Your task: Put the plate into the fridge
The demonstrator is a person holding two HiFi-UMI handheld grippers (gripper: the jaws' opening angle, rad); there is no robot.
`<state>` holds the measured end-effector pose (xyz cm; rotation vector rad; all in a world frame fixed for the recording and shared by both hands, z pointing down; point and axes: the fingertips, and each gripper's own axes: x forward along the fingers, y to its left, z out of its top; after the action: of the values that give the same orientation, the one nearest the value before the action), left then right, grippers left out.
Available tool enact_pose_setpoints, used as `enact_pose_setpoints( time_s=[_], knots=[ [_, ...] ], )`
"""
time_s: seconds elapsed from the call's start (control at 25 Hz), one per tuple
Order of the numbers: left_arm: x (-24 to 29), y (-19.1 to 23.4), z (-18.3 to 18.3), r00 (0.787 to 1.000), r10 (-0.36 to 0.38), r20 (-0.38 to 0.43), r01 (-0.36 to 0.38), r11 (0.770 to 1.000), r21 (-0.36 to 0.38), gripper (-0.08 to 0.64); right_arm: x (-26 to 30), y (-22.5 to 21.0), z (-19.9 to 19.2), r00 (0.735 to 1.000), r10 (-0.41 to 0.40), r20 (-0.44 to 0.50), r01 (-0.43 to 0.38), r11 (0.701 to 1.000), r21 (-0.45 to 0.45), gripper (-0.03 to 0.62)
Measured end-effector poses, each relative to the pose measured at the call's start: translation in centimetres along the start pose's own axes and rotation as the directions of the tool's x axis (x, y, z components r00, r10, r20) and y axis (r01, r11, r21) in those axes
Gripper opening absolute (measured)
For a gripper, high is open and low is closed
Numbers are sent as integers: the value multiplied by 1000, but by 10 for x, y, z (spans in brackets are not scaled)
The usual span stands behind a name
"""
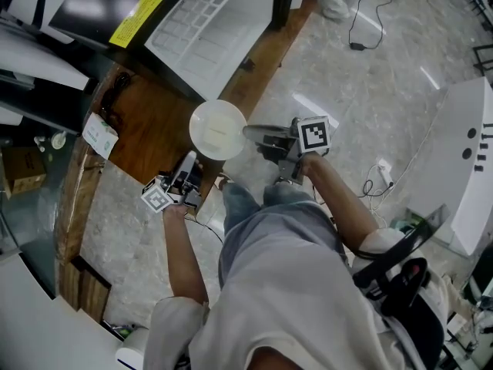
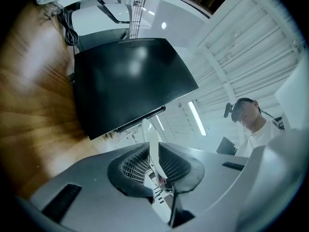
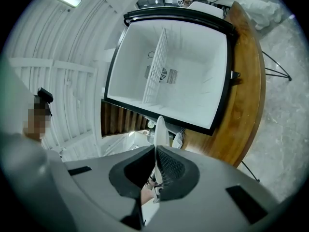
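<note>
A round white plate (image 1: 218,129) is held in the air between both grippers, above the wooden platform (image 1: 154,122). My left gripper (image 1: 194,159) is shut on its near-left rim, and the plate's thin edge (image 2: 150,141) stands between the ribbed pads. My right gripper (image 1: 250,132) is shut on the right rim, whose edge (image 3: 161,129) also shows pinched. The fridge (image 3: 169,76) stands open straight ahead in the right gripper view, with a white inside and a wire shelf (image 3: 155,69). Its door (image 1: 216,18) with white racks lies at the top of the head view.
The fridge's black outer panel (image 2: 125,81) fills the left gripper view. A white packet (image 1: 100,136) lies on the platform's left end. Cables (image 1: 358,21) and a power strip (image 1: 384,174) lie on the marble floor. A white machine (image 1: 462,168) stands at right.
</note>
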<state>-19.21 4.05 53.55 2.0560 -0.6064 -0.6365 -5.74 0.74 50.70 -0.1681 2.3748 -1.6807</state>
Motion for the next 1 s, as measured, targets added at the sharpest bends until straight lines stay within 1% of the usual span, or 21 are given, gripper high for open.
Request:
enact_pose_setpoints(
  time_s=[0.16, 0.32, 0.4, 0.52, 0.68, 0.8, 0.88, 1.0],
  knots=[
    [3, 0, -4, 1000, 8, -23, -8, 1000, -3, 55, -6, 5, 3, 1000, -12, -4, 12, 1000, 4, 22],
    [13, -8, -10, 999, -22, -28, 22, 1000, -10, 55, -16, 7, 1, 1000, -11, -16, 11, 1000, 9, 23],
    [20, -10, -17, 999, -26, -47, 25, 1000, -12, 55, -22, 7, -1, 1000, 3, -22, -2, 1000, 4, 23],
    [27, -7, -22, 997, 6, -77, -6, 1000, -3, 55, -20, 9, -2, 999, 17, -30, -18, 1000, -9, 23],
    [38, -7, -8, 995, 90, -49, -87, 995, 56, 55, -20, 8, 8, 1000, -27, 7, 27, 999, -17, 21],
    [58, -13, -22, 990, 137, -40, -133, 987, 90, 55, -46, 6, 16, 998, -58, 32, 60, 997, -44, 21],
    [75, -23, -31, 989, 144, -17, -142, 984, 106, 55, -68, 3, 22, 996, -78, 45, 81, 996, -49, 21],
    [104, -41, -25, 991, 129, 42, -133, 984, 114, 54, -83, 17, 45, 996, -35, 79, 39, 998, -53, 21]
  ],
)
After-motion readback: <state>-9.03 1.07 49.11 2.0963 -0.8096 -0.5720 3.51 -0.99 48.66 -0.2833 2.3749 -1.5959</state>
